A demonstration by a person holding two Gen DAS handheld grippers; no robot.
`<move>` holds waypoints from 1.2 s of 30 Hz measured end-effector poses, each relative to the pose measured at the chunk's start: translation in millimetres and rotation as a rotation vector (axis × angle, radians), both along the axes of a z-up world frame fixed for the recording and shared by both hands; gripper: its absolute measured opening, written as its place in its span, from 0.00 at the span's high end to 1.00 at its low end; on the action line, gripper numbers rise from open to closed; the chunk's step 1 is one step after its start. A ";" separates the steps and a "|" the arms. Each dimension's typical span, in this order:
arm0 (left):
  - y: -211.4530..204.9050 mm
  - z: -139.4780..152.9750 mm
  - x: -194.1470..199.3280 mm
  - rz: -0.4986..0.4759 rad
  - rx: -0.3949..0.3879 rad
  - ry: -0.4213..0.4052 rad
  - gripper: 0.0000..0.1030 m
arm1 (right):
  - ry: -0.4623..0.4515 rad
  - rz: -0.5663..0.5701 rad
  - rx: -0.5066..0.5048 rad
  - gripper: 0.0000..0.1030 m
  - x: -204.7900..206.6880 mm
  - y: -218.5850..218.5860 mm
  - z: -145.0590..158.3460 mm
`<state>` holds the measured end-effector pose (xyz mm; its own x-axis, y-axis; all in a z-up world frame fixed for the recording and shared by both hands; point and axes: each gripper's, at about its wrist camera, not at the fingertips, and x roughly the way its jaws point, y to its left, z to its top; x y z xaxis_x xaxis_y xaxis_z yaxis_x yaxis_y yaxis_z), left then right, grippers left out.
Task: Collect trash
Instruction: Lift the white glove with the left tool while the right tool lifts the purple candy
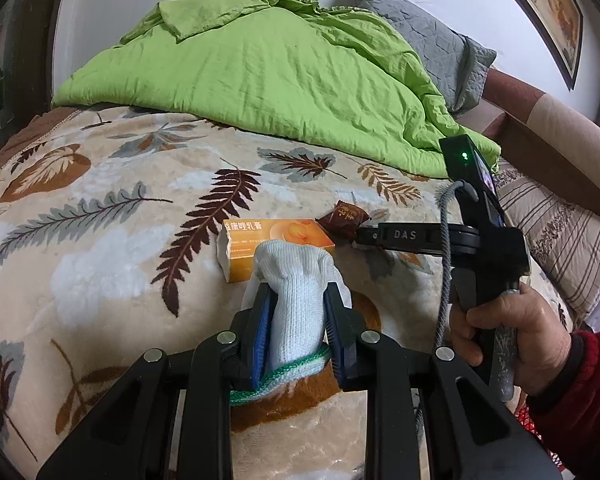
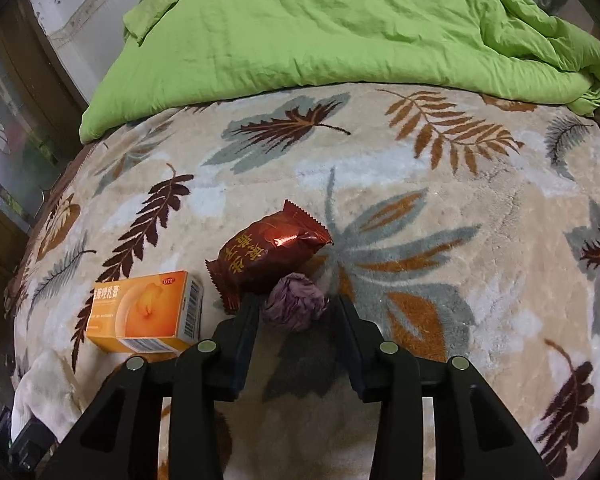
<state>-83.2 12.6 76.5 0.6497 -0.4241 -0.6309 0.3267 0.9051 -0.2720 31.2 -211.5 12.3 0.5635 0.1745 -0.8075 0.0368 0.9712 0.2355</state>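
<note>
Sock (image 1: 296,304), white w/ green cuff, clamped in left gripper (image 1: 298,308); jaws closed on it, toe end resting on orange box (image 1: 276,240). Box lies flat on leaf-print blanket (image 1: 100,240) covering the bed. Brown snack wrapper (image 2: 268,256) at approx 2 o'clock from box in right wrist view, near it but apart. Crumpled purple paper ball (image 2: 296,302) at 5 o'clock of wrapper, touching it. Right gripper (image 2: 296,306) down at blanket level, jaws open, one finger each side of ball; can't tell if pads touch it. Left wrist view shows right gripper tip beside wrapper, person's hand (image 1: 512,336) on its handle. Green quilt (image 1: 260,72) piled at 12 o'clock, grey pillow (image 1: 428,44) behind.
</note>
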 end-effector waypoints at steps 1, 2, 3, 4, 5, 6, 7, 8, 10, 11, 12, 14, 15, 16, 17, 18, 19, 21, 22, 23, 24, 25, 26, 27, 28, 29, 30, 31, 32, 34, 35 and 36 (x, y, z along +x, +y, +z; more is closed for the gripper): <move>-0.7 -0.3 -0.7 0.000 0.003 -0.002 0.76 | 0.001 -0.003 -0.001 0.59 0.8 -0.6 -1.1; -1.1 -0.4 -1.4 0.001 0.006 -0.004 0.76 | 0.003 -0.009 -0.002 0.59 2.1 -2.0 -2.5; -1.0 -0.6 -1.8 0.002 0.004 -0.007 0.76 | 0.003 -0.013 0.005 0.59 2.6 -3.6 -3.2; -1.4 -0.8 -2.4 0.001 0.003 -0.009 0.76 | 0.002 -0.015 0.018 0.59 3.8 -5.5 -4.5; -1.6 -1.6 -1.9 0.001 0.002 -0.010 0.76 | 0.005 -0.012 0.025 0.59 4.8 -5.5 -6.3; -2.7 -2.1 -1.3 0.001 0.004 -0.009 0.76 | 0.007 -0.007 0.029 0.59 6.0 -5.3 -7.6; -2.9 -3.2 -0.7 0.001 0.001 -0.006 0.76 | 0.008 -0.001 0.033 0.59 7.2 -5.0 -9.3; -2.9 -3.9 -0.1 0.001 -0.002 -0.003 0.76 | 0.006 0.003 0.032 0.59 7.3 -4.1 -9.8; -2.8 -4.8 0.8 0.000 -0.001 -0.002 0.76 | -0.004 0.008 0.033 0.65 6.1 -2.7 -8.8; -2.5 -4.6 0.8 0.001 -0.003 -0.004 0.76 | -0.003 0.011 0.045 0.67 4.9 -2.6 -8.5; -2.7 -4.8 1.0 0.002 -0.005 -0.006 0.76 | -0.005 0.005 0.044 0.68 2.8 -1.9 -7.3; -2.5 -5.2 0.5 0.008 -0.001 -0.015 0.77 | -0.020 -0.007 0.036 0.68 -5.5 -0.1 -1.9; -1.9 -5.0 -0.1 0.009 -0.001 -0.017 0.76 | -0.034 -0.006 0.035 0.68 -12.9 1.8 3.1; -1.6 -4.7 -0.9 0.012 0.001 -0.022 0.76 | -0.045 -0.005 0.033 0.68 -19.3 3.6 7.3; -1.1 -4.1 -1.6 0.017 0.004 -0.030 0.76 | -0.056 -0.003 0.030 0.68 -30.0 6.6 13.8; -0.9 -3.2 -2.3 0.021 0.007 -0.036 0.76 | -0.063 -0.005 0.030 0.68 -37.4 8.5 18.1; -1.1 -2.5 -3.3 0.027 0.014 -0.044 0.77 | -0.071 -0.005 0.029 0.68 -46.3 10.5 22.9; -1.8 -0.4 -6.3 0.039 0.026 -0.056 0.77 | -0.093 0.001 0.008 0.68 -68.1 16.3 33.6; -1.7 0.7 -8.3 0.043 0.030 -0.061 0.77 | -0.102 0.003 -0.004 0.68 -78.4 19.1 38.3; -2.1 1.7 -10.1 0.047 0.037 -0.064 0.77 | -0.109 0.005 -0.010 0.68 -88.4 21.2 42.0; -2.6 2.7 -12.1 0.050 0.041 -0.064 0.76 | -0.114 0.003 -0.015 0.68 -97.4 22.7 44.8; -2.9 3.8 -15.2 0.051 0.044 -0.066 0.76 | -0.118 0.001 -0.022 0.68 -105.5 24.0 46.9; -3.7 4.9 -18.5 0.051 0.049 -0.068 0.76 | -0.123 -0.002 -0.033 0.68 -116.9 25.6 49.6; -4.8 6.1 -22.7 0.049 0.061 -0.071 0.76 | -0.125 -0.002 -0.037 0.68 -123.3 26.0 51.0; -5.0 6.5 -25.4 0.047 0.066 -0.073 0.76 | -0.125 -0.004 -0.040 0.68 -129.6 26.2 52.0; -5.5 7.4 -29.2 0.043 0.070 -0.073 0.76 | -0.123 -0.010 -0.050 0.68 -137.4 26.5 53.1; -6.2 8.5 -33.0 0.037 0.076 -0.070 0.76 | -0.123 -0.013 -0.059 0.68 -143.3 26.5 53.8; -6.9 9.8 -36.8 0.034 0.082 -0.072 0.76 | -0.124 -0.016 -0.066 0.68 -149.7 26.4 54.6; -7.8 10.6 -40.1 0.031 0.086 -0.075 0.76 | -0.124 -0.017 -0.073 0.68 -155.4 26.1 55.2; -9.2 11.9 -47.6 0.024 0.100 -0.078 0.76 | -0.127 -0.021 -0.092 0.68 -164.0 27.0 55.8; -9.3 11.9 -50.1 0.023 0.103 -0.078 0.76 | -0.129 -0.020 -0.103 0.68 -169.5 27.5 55.6; -9.8 12.2 -53.0 0.023 0.107 -0.076 0.76 | -0.133 -0.020 -0.111 0.68 -173.5 27.7 55.7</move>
